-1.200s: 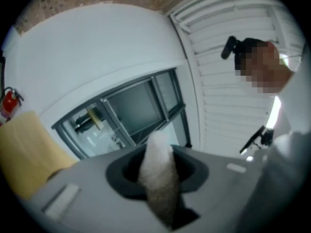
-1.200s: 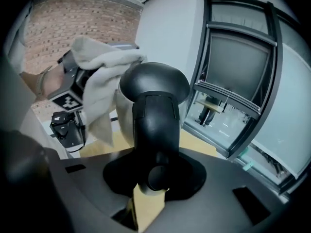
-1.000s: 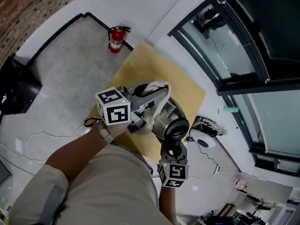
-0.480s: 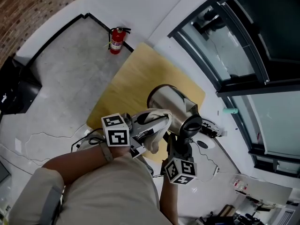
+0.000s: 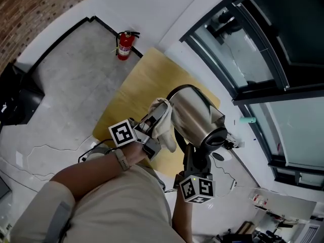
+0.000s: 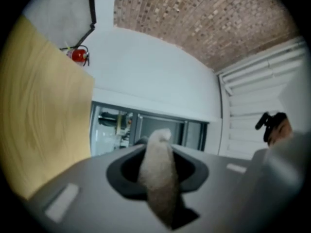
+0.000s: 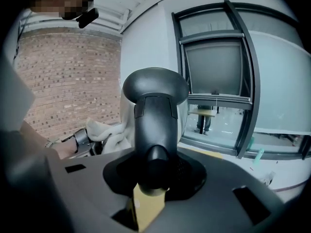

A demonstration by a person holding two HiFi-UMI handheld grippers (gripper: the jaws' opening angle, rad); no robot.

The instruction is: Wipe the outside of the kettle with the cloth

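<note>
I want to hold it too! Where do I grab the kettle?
Grab the kettle by its black handle, coming from behind it: that sticks out and is slim, while the rest is wide and round. The right hand-held gripper grips it there.

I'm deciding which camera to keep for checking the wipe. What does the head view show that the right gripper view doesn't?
Head view only: the whole tilted steel kettle and a red fire extinguisher. Right gripper view only: a close look at the right gripper shut on the kettle's black handle. Both: the white cloth in the left gripper, at the kettle's side.
</note>
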